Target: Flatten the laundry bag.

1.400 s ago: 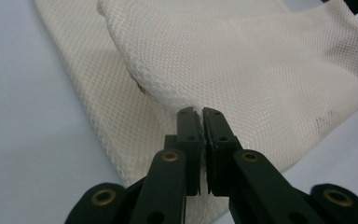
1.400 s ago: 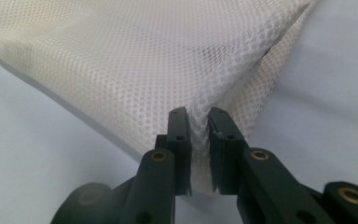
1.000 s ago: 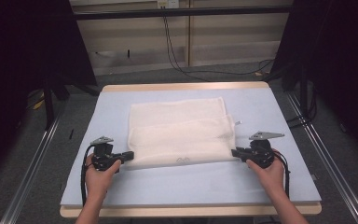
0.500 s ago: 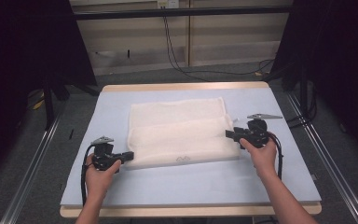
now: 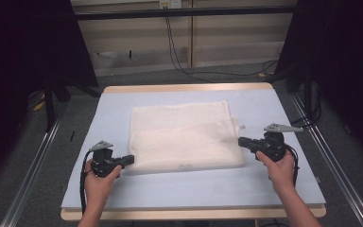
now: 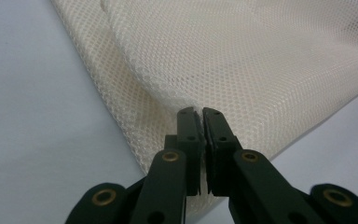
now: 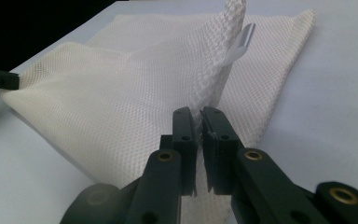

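Both my claws, left (image 5: pixel 128 159) and right (image 5: pixel 242 141), pinch the mesh cloth (image 5: pixel 185 137) at its near corners, mid-fold on the table (image 5: pixel 274 189); next, I judge, carry that edge evenly away from me.

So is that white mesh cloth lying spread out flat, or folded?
Folded: the mesh cloth shows one layer over another, the near part doubled over. Both grippers, left and right, pinch its near corners.

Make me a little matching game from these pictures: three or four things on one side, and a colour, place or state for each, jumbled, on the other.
Things:
1. mesh cloth
2. left gripper
3. right gripper
4. table

Descriptions:
A. pale blue top
B. cream white, folded
C. shut on the cloth's near left corner
D. shut on the cloth's right edge, lifting it

Pairs: 1-B, 2-C, 3-D, 4-A
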Action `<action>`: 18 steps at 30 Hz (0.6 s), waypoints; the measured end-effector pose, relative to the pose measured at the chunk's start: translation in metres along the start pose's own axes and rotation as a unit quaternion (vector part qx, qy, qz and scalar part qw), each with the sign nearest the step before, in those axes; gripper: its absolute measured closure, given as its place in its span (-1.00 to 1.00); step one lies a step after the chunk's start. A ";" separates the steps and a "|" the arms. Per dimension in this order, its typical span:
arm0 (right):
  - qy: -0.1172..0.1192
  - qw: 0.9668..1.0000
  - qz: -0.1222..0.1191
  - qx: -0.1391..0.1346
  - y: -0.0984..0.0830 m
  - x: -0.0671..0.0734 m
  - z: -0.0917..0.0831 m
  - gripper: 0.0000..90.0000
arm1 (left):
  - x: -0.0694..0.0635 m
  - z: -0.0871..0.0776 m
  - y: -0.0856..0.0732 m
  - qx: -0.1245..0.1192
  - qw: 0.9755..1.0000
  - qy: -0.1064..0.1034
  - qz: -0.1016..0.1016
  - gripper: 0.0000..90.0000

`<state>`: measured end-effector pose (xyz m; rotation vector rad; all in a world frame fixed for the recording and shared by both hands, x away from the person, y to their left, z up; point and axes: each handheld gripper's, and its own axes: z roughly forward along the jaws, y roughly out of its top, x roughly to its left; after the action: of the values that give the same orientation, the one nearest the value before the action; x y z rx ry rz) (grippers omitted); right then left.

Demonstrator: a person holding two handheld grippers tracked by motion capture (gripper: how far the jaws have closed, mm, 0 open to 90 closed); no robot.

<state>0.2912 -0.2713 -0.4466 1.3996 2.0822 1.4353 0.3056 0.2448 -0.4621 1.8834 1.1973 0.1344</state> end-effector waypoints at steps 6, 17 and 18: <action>0.030 0.999 0.017 0.010 -0.019 -0.002 -0.011 0.86 | -0.001 0.002 -0.002 0.009 1.000 0.005 -0.010 0.89; 0.019 1.000 0.009 0.019 -0.022 -0.006 -0.006 0.86 | 0.010 0.025 0.031 -0.001 0.999 0.018 -0.043 0.01; 0.017 1.000 0.009 0.019 -0.022 -0.006 -0.006 0.86 | 0.011 0.028 0.034 0.002 0.999 0.019 -0.046 0.00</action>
<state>0.2784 -0.2809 -0.4635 1.4213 2.1345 1.4438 0.3487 0.2313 -0.4587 1.8333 1.3076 0.1179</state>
